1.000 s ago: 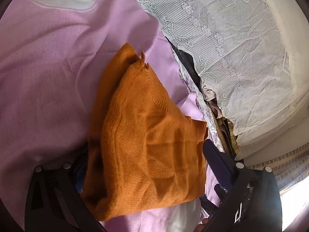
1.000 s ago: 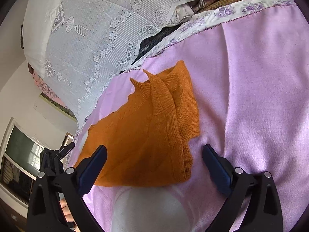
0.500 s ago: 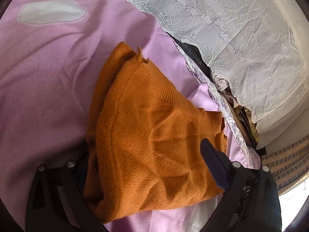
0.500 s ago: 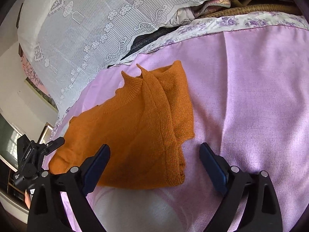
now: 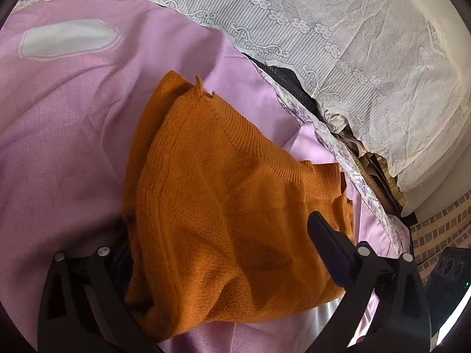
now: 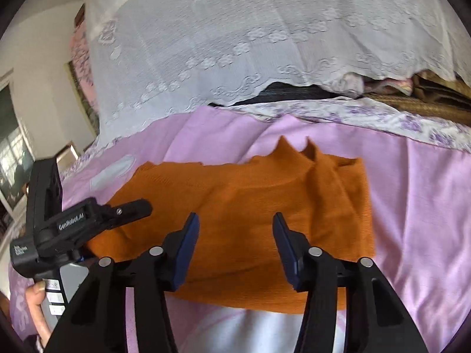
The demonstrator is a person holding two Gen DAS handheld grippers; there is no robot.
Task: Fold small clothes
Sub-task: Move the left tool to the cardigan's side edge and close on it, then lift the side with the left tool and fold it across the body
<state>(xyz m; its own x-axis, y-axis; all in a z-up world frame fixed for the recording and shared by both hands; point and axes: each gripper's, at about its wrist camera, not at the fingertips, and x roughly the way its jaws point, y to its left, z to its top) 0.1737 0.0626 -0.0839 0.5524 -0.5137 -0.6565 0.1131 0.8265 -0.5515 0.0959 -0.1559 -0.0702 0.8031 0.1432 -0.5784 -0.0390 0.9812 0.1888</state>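
Spread across the frame, the pink bedsheet (image 6: 418,206), and behind it the white lace cover (image 6: 265,29) draped over a pile of bedding. Lying on the sheet, the orange knit sweater (image 6: 250,206), already doubled over itself: at least 1 fold in, layers stacked, ribbed edge and collar points poking out at the far side. Not a tidy packet yet, by the look of it: edges uneven, probably another fold and some squaring left.

Right claw (image 6: 235,244) over the sweater's near edge, blue pads apart, nothing between them. Left claw (image 5: 212,253) at the sweater's other end, cloth draped across the gap and over 1 finger; pads spread wide, no clamp visible, so apparently just under or against the knit.

Readable on the left claw's body in the right view: "GenRobot.AI". Smaller label below it, too blurred to read.
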